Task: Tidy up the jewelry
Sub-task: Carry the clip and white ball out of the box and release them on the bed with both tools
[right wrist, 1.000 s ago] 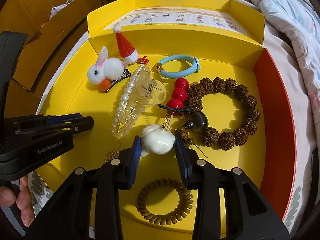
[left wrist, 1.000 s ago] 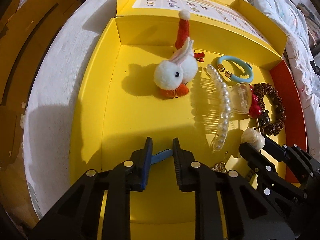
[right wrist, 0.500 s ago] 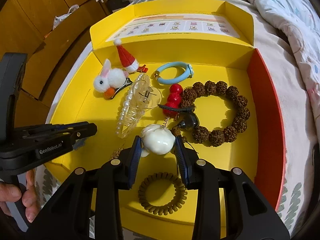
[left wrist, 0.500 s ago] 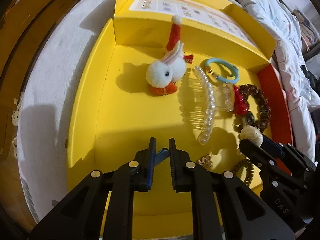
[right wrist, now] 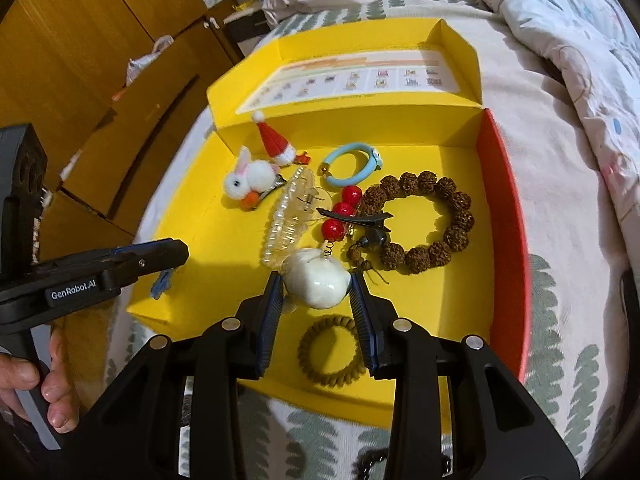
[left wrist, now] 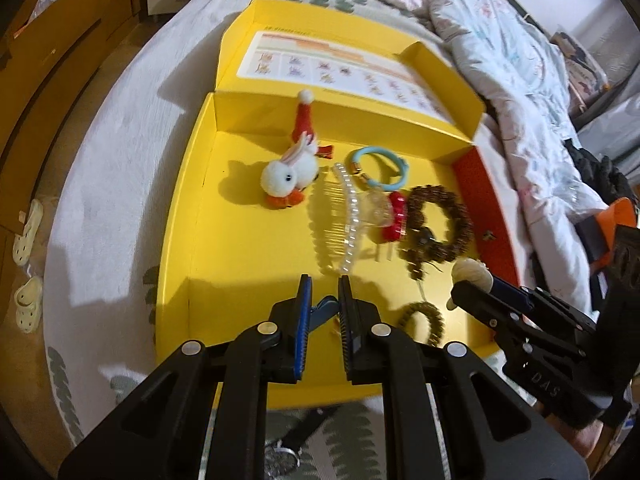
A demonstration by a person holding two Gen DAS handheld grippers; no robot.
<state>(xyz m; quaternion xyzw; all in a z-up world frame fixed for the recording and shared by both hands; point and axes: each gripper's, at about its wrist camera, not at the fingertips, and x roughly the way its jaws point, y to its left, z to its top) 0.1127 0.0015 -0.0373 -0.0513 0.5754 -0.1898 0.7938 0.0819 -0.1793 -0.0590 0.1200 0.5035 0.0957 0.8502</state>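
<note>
Pads of right hand-held gripper [right wrist: 316,286] clamp a white ornament [right wrist: 316,282].

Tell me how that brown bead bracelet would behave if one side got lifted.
The bracelet would probably sag out of round, since it looks like separate beads on a cord. Its knobbly beads should resist slipping. The tassel end would likely dangle.
</note>
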